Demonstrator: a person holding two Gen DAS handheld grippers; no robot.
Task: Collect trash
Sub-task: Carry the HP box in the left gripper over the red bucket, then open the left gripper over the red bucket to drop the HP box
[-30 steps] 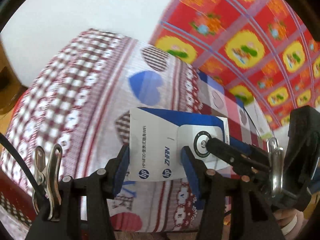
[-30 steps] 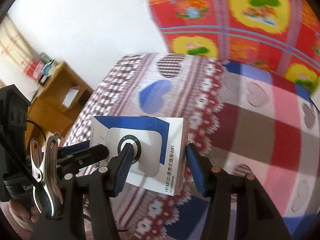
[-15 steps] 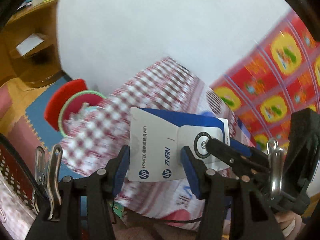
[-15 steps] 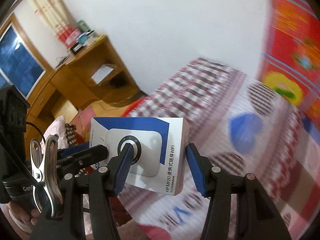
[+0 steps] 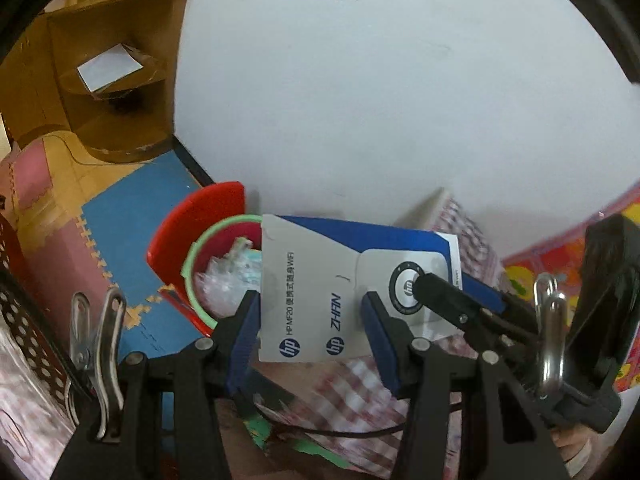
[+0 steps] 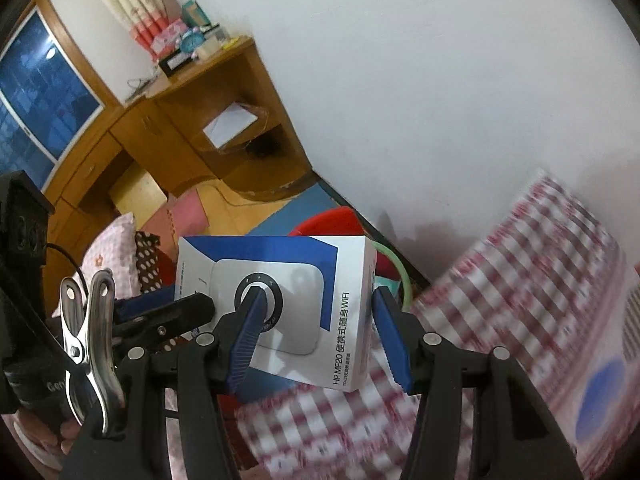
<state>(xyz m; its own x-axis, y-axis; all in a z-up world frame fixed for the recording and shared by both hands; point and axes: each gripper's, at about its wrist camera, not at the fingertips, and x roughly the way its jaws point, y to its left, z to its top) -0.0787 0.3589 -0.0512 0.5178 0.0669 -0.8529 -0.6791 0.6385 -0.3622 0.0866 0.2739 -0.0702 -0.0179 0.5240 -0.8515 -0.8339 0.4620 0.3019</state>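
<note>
A white and blue HP box [image 5: 316,292] hangs in the air, held from two ends. My left gripper [image 5: 310,338] is shut on its end, blue pads against both sides. My right gripper [image 6: 318,330] is shut on the same box [image 6: 304,276] from the opposite end, and one of its black fingers [image 5: 448,300] shows in the left wrist view. Just behind the box stands a red trash bin with a green rim [image 5: 192,276], lid up, with crumpled plastic inside. The bin's red lid [image 6: 332,220] peeks over the box in the right wrist view.
A bed with a red-checked cover [image 6: 520,300] lies to the right, below the box. Blue and pink foam floor mats [image 5: 120,220] surround the bin. A wooden corner desk with shelves [image 6: 224,120] stands against the white wall. A perforated dark basket [image 5: 28,320] is at far left.
Both grippers have swung with the box away from over the bed toward the room's corner. The red bin and wooden desk have come into view, and the bin now sits right behind the box.
</note>
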